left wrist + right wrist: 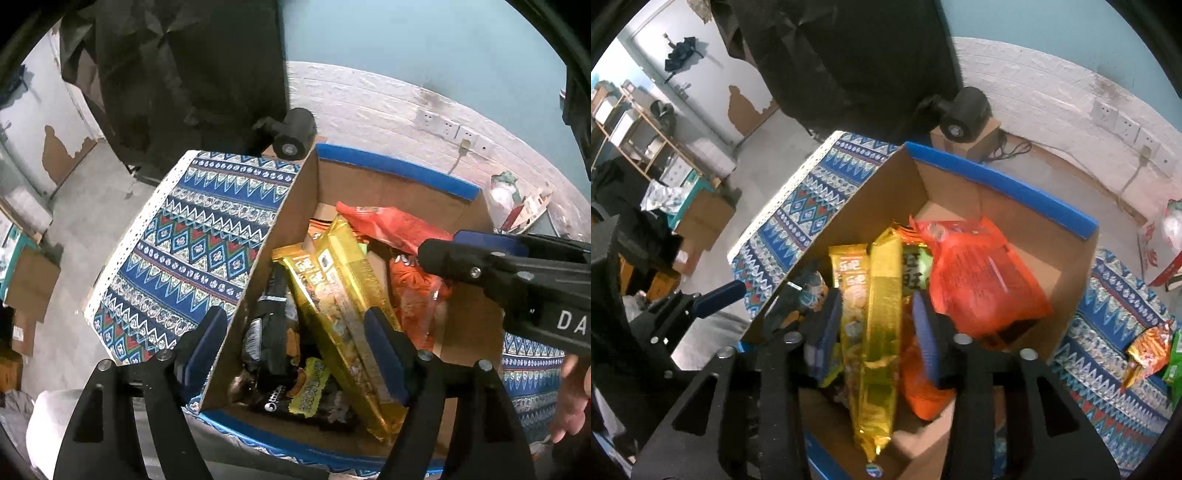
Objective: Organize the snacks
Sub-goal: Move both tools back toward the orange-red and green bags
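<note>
step: loading snacks into the cardboard box [979,199] | right gripper [879,332] spread around the gold packet [882,314] – apparently just dropping it in | left gripper [295,350] spread, straddling the box's left wall | next: probably fetch the packets [1148,350] on the tablecloth, far right

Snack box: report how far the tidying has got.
Done: the cardboard box already holds several packets, including a red bag. In hand: the right gripper straddles a long gold packet over the box, jaws apart. Left: an orange packet and a green one lie on the patterned cloth.
</note>
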{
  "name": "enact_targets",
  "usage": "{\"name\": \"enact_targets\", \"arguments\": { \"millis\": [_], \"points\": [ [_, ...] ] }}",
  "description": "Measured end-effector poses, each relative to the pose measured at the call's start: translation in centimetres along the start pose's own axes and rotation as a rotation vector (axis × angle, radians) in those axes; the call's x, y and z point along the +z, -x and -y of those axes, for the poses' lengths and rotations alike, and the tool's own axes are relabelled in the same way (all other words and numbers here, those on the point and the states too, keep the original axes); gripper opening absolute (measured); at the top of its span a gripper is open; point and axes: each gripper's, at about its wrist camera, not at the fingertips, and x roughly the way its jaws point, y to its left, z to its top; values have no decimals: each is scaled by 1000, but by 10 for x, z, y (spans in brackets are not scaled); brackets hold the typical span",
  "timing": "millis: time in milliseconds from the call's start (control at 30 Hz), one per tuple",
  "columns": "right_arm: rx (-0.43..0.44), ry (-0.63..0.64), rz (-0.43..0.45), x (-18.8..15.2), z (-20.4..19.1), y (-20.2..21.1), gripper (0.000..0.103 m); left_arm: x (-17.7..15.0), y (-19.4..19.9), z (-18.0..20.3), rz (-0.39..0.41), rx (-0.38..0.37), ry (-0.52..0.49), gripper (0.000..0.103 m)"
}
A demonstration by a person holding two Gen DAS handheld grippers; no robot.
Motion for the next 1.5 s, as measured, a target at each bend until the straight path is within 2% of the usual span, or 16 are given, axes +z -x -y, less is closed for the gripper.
{"name": "enact_targets", "arguments": {
  "millis": [167,300,600,867,1167,1267,1500],
  "points": [
    [-30,-10,27,-6,12,20,63,1,6,12,16,-9,-29,78],
    [-62,-4,52,-13,19,39,70,1,9,23,19,-18,-49,78],
    [-103,-17,96,-31,44,82,77,-1,19,66,33,-39,-144,78],
    [-137,-65,119,-54,76,112,80,-3,28,105,43,-79,-220,81],
    [-187,-118,124,-87,114,141,80,-7,34,151,34,-116,-300,82],
    [-200,-139,128,-97,128,151,80,-9,36,167,38,-123,-328,87],
    [-238,-207,128,-124,168,172,80,-14,37,208,27,-155,-400,87]
  ]
}}
